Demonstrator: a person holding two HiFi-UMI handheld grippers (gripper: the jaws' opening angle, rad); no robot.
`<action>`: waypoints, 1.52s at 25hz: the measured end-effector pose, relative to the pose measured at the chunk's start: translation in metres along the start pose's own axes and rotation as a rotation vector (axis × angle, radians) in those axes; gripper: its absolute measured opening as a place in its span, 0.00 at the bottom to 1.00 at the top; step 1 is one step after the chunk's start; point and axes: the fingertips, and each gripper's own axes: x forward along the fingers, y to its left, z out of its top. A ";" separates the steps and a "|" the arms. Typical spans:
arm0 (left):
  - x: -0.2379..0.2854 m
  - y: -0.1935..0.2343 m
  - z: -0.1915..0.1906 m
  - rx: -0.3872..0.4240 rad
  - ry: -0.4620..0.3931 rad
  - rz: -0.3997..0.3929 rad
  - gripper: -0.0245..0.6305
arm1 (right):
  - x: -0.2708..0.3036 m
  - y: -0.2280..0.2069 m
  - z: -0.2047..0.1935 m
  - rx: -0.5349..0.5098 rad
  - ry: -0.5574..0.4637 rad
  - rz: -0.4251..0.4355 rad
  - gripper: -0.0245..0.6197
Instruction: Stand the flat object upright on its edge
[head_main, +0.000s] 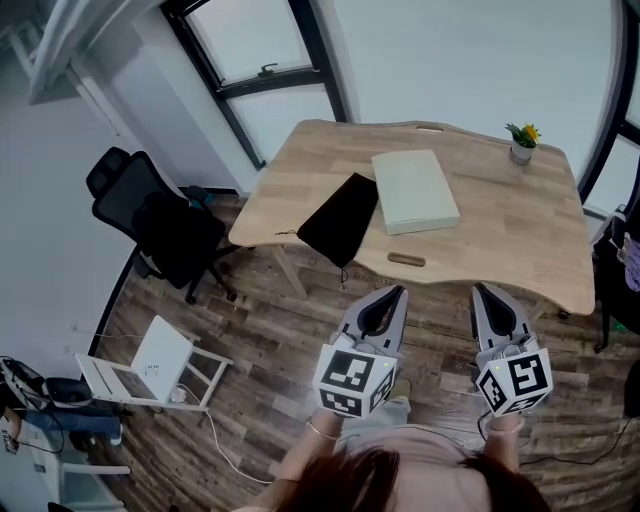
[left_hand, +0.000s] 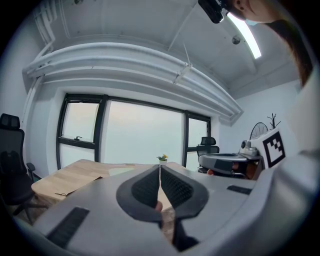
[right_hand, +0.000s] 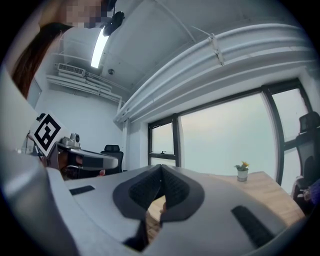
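On the wooden table (head_main: 520, 250) ahead of you, the flat pale object (head_main: 414, 190) lies on its broad face near the middle. A black pouch (head_main: 340, 220) sits just beside its left edge and droops over the table's near rim. Only your head view shows both of them whole. Your left gripper (head_main: 397, 291) and right gripper (head_main: 481, 290) hover side by side over the floor, short of the table's near edge and well apart from the object. Each gripper view shows what the head view cannot: the dark ribbed pads (left_hand: 146, 188) meet at the tips with nothing between them. From the left gripper view the object is only a thin pale sliver on the tabletop. The right gripper view catches the small potted plant (head_main: 521, 143) at the table's far right corner.
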 end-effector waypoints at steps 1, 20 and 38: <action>0.005 0.004 0.001 0.000 0.000 -0.001 0.06 | 0.006 -0.003 0.001 -0.010 0.002 -0.009 0.04; 0.069 0.070 0.016 0.016 0.002 -0.065 0.06 | 0.089 -0.033 0.014 0.018 0.006 -0.066 0.04; 0.111 0.089 0.010 -0.016 0.019 -0.105 0.06 | 0.131 -0.053 0.003 -0.014 0.037 -0.123 0.05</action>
